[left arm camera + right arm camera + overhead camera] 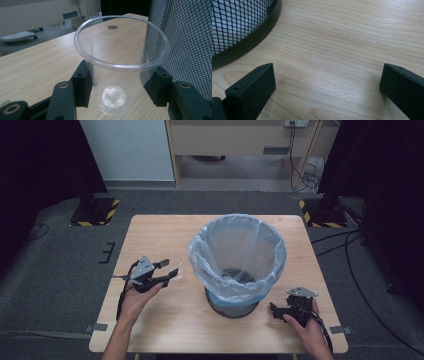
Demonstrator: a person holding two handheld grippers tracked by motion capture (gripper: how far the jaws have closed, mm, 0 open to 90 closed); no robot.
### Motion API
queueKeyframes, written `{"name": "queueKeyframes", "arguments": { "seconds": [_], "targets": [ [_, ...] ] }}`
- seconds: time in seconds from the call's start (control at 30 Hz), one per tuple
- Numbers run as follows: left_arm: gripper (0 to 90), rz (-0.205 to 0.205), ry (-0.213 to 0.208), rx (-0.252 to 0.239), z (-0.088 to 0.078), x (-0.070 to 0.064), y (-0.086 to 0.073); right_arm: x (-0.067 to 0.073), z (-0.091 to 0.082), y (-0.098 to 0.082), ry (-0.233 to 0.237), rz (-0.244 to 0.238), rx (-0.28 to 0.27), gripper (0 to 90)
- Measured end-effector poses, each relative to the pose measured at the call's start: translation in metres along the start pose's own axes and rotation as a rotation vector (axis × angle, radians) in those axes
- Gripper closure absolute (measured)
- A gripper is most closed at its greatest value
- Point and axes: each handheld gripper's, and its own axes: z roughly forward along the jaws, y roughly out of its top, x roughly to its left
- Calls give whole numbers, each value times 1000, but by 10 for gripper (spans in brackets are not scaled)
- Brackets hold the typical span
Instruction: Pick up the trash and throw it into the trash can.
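**Thin cup in a firm pinch, with a tall bin rim ahead**

The left tongs (120, 82) hold a clear plastic cup (120, 62), one jaw on each side of its wall just below the rolled rim. The cup stands roughly upright and, in the high view, sits beside the left flank of the mesh wastebasket (235, 265), just above the wooden counter (165, 325). The right tongs (282, 310) rest low near the basket's base on the other side, jaws spread wide with nothing but bare wood between them.

The work looks like dropping the cup into the lined bin, and several things could spoil it. The cup's wall is thin and springy; too hard a squeeze could buckle it and let it pop out sideways, while too loose a grip could let it slide down through the jaws. The basket's rim stands well above the cup's present height, so a low swing would likely knock the cup or tongs against the mesh and shove the basket across the counter. The clear bag liner (237, 227) folds loosely over the rim; a jaw catching it could drag the bag out. With the right tongs not touching the basket, nothing steadies it.
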Motion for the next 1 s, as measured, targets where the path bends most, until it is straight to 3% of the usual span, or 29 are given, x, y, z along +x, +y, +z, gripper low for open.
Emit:
{"name": "queueKeyframes", "arguments": {
  "seconds": [0.23,0.4,0.57,0.73,0.8,1.0],
  "targets": [
    [451,-22,-10,-18,-10,5,9,0,0,0,0,0,0,4],
    [451,0,-38,-10,-16,9,17,0,0,0,1,2,0,3],
    [455,-15,-68,-29,-21,13,31,0,0,0,1,2,1,3],
    [458,21,-57,-11,-20,17,53,0,0,0,2,1,1,3],
    [457,55,-52,9,-18,16,66,0,0,0,5,-1,2,3],
    [457,69,-49,25,-16,17,81,0,0,0,3,0,2,3]
  ]
}}
